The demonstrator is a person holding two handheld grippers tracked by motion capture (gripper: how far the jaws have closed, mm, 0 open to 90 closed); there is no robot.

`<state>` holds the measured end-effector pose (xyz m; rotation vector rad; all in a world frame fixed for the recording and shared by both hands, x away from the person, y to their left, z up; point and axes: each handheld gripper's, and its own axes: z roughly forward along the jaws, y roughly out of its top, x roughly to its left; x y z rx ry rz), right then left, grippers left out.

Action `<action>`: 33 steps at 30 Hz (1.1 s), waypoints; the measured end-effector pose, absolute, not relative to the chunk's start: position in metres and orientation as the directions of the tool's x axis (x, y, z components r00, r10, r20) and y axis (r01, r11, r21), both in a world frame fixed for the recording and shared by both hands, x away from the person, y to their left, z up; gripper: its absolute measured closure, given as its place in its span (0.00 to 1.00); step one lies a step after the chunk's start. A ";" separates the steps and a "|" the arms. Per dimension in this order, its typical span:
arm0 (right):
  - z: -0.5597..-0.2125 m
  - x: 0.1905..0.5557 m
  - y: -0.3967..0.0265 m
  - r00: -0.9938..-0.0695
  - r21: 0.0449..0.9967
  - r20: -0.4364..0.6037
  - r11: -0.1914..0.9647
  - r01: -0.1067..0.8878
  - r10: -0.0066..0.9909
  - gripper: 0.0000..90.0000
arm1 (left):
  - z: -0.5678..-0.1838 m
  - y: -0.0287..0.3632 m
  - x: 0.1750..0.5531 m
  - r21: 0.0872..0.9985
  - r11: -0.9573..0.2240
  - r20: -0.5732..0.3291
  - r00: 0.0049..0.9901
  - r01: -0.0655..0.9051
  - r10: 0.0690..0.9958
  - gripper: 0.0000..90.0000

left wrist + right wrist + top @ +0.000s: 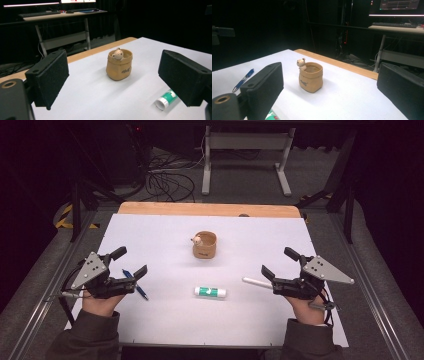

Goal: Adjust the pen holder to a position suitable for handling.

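White table (165, 320), dark room — cabled floor (165, 182)

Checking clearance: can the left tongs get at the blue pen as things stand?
Probably yes. The left tongs stand open right over the blue pen, which lies alone on the white table; nothing crowds it.

Ahead of our left gripper (129, 264) lies bare sheet up to the cup (204, 245); a pen (135, 284) lies beneath its jaws.
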<state>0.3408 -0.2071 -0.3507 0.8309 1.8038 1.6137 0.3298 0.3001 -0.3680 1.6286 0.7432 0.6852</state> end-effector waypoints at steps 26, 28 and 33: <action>-0.350 0.338 -0.202 -0.623 0.992 -0.055 0.114 0.055 0.780 0.10 | -0.381 0.263 0.343 0.976 -0.168 0.047 0.625 0.136 0.779 0.22; -0.350 0.338 -0.203 -0.619 0.992 -0.060 0.115 0.050 0.783 0.10 | -0.380 0.258 0.347 0.976 -0.167 0.043 0.628 0.140 0.777 0.22; -0.350 0.338 -0.204 -0.614 0.992 -0.058 0.115 0.054 0.788 0.10 | -0.380 0.250 0.353 0.975 -0.172 0.049 0.628 0.137 0.777 0.22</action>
